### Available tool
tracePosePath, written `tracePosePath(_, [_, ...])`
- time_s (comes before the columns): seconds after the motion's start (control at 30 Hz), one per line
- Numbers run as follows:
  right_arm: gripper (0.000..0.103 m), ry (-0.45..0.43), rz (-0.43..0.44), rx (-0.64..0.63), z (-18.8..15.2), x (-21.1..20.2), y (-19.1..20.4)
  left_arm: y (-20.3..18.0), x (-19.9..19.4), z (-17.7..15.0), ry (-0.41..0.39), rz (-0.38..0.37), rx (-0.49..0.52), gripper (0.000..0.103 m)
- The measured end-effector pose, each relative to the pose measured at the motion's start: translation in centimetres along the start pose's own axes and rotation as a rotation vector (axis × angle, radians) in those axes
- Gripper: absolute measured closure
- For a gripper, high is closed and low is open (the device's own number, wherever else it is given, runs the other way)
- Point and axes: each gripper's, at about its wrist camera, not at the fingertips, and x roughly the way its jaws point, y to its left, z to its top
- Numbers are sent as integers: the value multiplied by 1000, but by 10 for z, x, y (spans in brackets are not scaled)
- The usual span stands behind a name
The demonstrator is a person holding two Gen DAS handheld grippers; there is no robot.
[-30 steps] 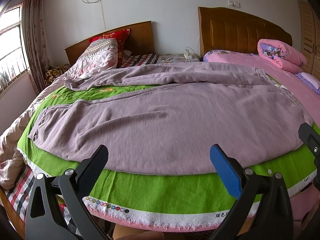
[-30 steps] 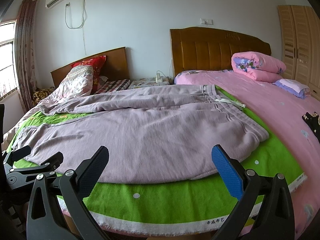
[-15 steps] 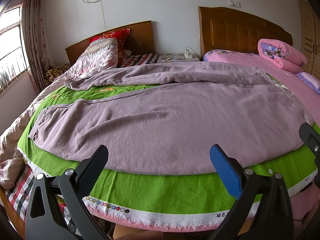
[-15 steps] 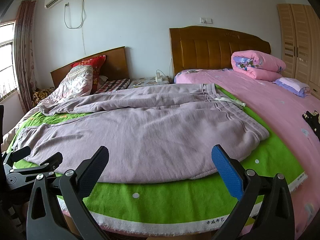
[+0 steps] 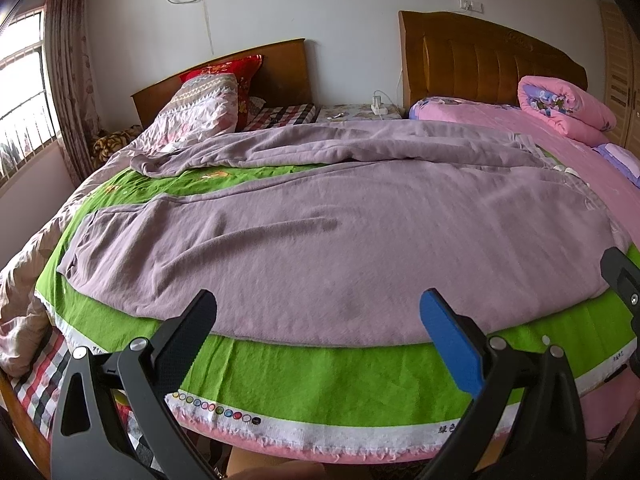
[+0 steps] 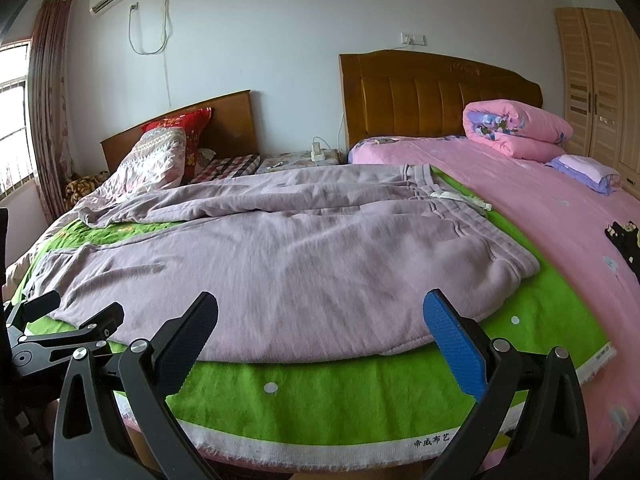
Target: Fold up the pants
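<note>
In the left wrist view, the pants (image 5: 332,240) lie spread lengthwise across the green cloth (image 5: 320,376) on the bed, one leg running toward the window side and the second leg bunched behind it toward the headboards. The step in hand looks like the opening grasp, and doing it well likely means coming in low at the near hem edge, pinching both fabric layers together, and lifting evenly so the leg carries over without dragging the cloth beneath. The left hand-held gripper (image 5: 318,316) hovers just short of that near edge with its jaws spread wide, holding and touching nothing. In the right wrist view, the waistband end of the pants (image 6: 288,272) sits toward the pink bedspread (image 6: 560,232), its drawstring lying on the cloth just beside the band. The right hand-held gripper (image 6: 320,316) is likewise wide apart and empty, poised over the green cloth (image 6: 340,396) near the pants' front edge; the left tool shows at the window-side margin. A matched grip height on both sides should keep the fold straight.
</note>
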Motion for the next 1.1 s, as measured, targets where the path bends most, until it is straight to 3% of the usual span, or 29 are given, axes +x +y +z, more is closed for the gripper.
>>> tracePosePath(0.23, [4,1,6,-3,-3,0,0,-1,3,6,-1,0,11,1])
tracePosePath(0.33, [4,-4,46,-8,14,8,-6,-1,11,27,0,-63,19,1])
tracePosePath(0.47, [4,9,66,-42,64,41,-20,2,39,92,-27,-131,50,1])
tracePosePath(0.6, [4,65,56,-64,120,93,-51,0,84,167,-37,-53,176,1])
tracePosePath(0.67, [4,122,50,-82,143,130,-68,0,116,195,16,-23,240,1])
tracePosePath(0.77, [4,206,119,-100,165,186,-90,-1,173,224,180,-154,310,2])
tracePosePath(0.8, [4,235,131,-106,171,205,-95,1,189,233,200,-191,306,2])
tracePosePath(0.87, [4,297,174,-134,180,247,-103,2,211,250,140,-240,308,2])
tracePosePath(0.93, [4,348,212,-201,189,287,-107,0,229,266,55,-342,326,2])
tracePosePath(1.03, [4,398,239,-305,202,339,-109,-20,285,289,162,-467,420,2])
tracePosePath(1.1, [4,414,269,-364,212,372,-113,-33,313,300,188,-495,482,2])
